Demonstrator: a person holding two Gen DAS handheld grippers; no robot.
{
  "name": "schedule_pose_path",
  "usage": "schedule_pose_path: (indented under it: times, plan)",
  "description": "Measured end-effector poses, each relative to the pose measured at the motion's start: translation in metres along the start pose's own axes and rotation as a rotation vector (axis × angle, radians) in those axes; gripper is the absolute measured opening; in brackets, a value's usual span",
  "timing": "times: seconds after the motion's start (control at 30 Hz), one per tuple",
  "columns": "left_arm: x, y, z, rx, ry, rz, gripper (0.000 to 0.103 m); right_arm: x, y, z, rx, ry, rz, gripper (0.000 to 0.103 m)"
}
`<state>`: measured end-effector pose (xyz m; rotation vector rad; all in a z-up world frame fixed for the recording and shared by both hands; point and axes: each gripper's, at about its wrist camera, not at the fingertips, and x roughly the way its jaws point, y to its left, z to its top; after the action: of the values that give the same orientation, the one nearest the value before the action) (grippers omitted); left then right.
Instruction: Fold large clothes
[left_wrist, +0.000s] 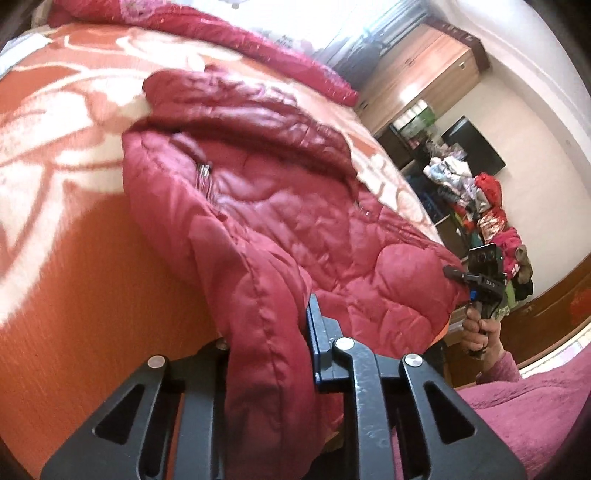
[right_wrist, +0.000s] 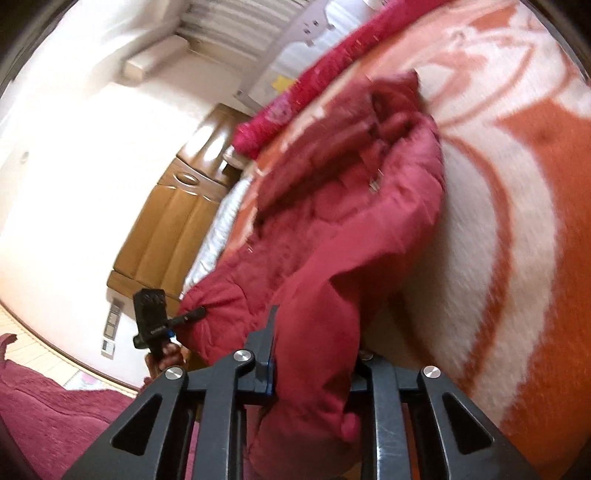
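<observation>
Bedspread (left_wrist: 66, 258), orange with pale flowers, carries a quilted red padded jacket (left_wrist: 258, 206) lying rumpled across it.

I have my left gripper (left_wrist: 271, 354) clamped on one near edge of the jacket and my right gripper (right_wrist: 314, 369) clamped on the other. Judgement: folding barely begun; no finished fold shows, all folds remain. No containers visible on the bed.

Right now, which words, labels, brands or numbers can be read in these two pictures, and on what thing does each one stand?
"DAS": white letters on the black body of the right gripper, seen from the left wrist view.
White marking on the left gripper, seen from the right wrist view: too small and blurred to read.
Red padded jacket and orange blanket: no text visible.
</observation>
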<state>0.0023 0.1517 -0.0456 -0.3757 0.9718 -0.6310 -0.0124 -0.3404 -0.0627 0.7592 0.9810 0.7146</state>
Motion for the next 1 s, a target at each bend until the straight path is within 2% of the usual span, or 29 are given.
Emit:
schedule_pose_path:
  times: [0.17,0.4,0.63,1.0]
  plan:
    - [-0.012,-0.006,0.02,0.005,-0.085,-0.013,0.017,-0.003,0.015,0.024,-0.027,-0.081,0.056,0.02]
    - [-0.02,-0.007,0.068,-0.007,-0.193,-0.009,0.017,0.002,0.029,0.075,-0.022,-0.201,0.103,0.02]
    - [-0.01,-0.009,0.124,-0.022,-0.246,0.044,0.017,0.015,0.032,0.125,-0.004,-0.278,0.051,0.02]
    - [0.013,0.008,0.18,-0.084,-0.277,0.059,0.017,0.036,0.023,0.178,0.044,-0.34,-0.027,0.02]
